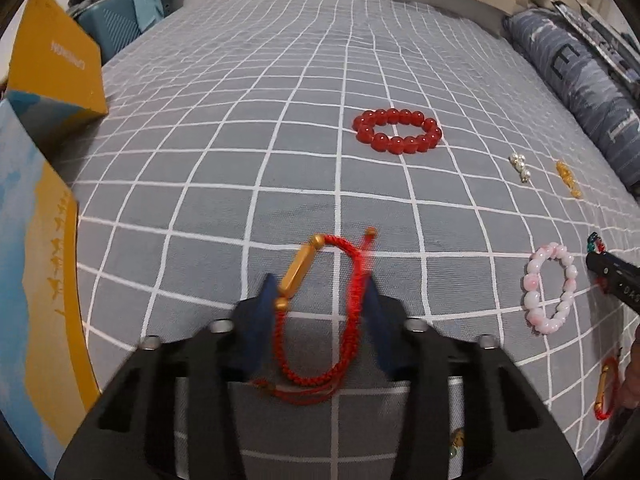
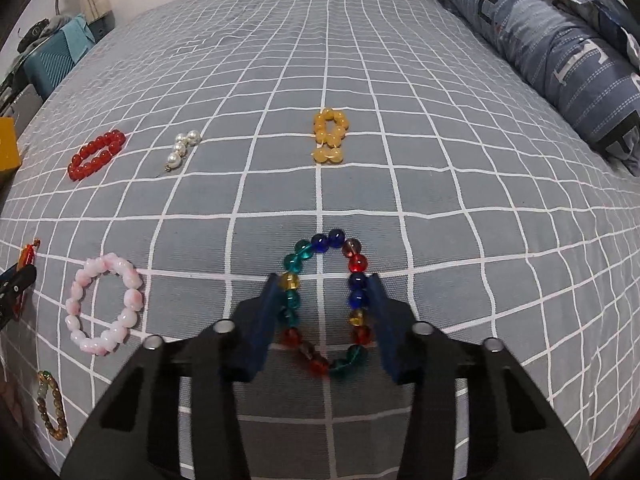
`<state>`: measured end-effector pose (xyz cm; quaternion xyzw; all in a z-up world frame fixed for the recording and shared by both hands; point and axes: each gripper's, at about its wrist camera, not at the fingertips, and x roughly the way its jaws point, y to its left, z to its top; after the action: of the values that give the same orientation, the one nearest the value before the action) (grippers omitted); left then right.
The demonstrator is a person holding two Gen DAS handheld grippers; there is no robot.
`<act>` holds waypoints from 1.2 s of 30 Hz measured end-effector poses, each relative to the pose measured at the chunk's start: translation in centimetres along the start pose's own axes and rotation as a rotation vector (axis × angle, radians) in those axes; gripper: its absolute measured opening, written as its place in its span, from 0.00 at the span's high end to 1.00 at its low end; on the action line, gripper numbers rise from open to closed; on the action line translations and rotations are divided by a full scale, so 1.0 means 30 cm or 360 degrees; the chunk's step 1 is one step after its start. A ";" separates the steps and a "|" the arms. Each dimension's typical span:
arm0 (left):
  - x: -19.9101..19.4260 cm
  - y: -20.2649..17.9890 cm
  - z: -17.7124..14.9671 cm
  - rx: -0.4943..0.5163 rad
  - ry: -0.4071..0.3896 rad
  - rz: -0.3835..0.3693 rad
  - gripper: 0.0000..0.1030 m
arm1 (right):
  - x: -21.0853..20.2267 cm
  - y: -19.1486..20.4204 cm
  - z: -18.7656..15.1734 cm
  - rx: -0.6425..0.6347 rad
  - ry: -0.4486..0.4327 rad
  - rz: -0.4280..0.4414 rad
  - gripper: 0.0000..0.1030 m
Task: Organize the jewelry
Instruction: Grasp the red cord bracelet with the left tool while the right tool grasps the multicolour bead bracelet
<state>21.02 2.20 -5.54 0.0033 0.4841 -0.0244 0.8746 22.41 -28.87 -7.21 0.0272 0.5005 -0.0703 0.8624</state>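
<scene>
so each gripper already straddles its own piece. low in the left wrist frame, the left gripper [image 1: 320,284] stands wide, its blue fingers [image 1: 266,312] flanking the red cord bracelet [image 1: 320,320], whose gold tube [image 1: 298,268] slants toward the left finger; the loop's long axis runs up the frame, along the fingers. low centre in the right wrist frame, the right gripper [image 2: 324,284] is likewise wide around the multicoloured bead bracelet [image 2: 326,300], lying flat on the checked bedsheet [image 2: 440,200]. neither clamps yet; closing would likely pinch both sides of each loop together.
</scene>
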 end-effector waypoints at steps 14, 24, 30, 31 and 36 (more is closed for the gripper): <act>-0.065 -0.007 -0.006 0.0034 -0.0011 -0.0122 0.90 | -0.057 0.013 0.013 0.0020 -0.0057 -0.0019 0.81; -0.110 -0.004 0.011 0.0064 -0.0052 -0.0127 0.90 | -0.098 0.018 0.029 0.0021 -0.0107 -0.0021 1.00; -0.127 0.001 0.005 0.0069 -0.0078 -0.0113 0.90 | -0.063 -0.034 0.044 0.0093 -0.0048 -0.0027 0.79; -0.127 0.002 0.004 0.0068 -0.0078 -0.0112 0.90 | -0.052 -0.040 0.044 0.0101 -0.0040 -0.0025 0.73; -0.117 0.003 -0.004 0.0068 -0.0070 -0.0107 0.90 | 0.012 -0.062 0.035 0.0147 0.0023 -0.0027 0.69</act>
<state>19.06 2.44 -2.63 0.0052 0.4641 -0.0642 0.8834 23.21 -30.87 -6.97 0.0632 0.5033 -0.1006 0.8559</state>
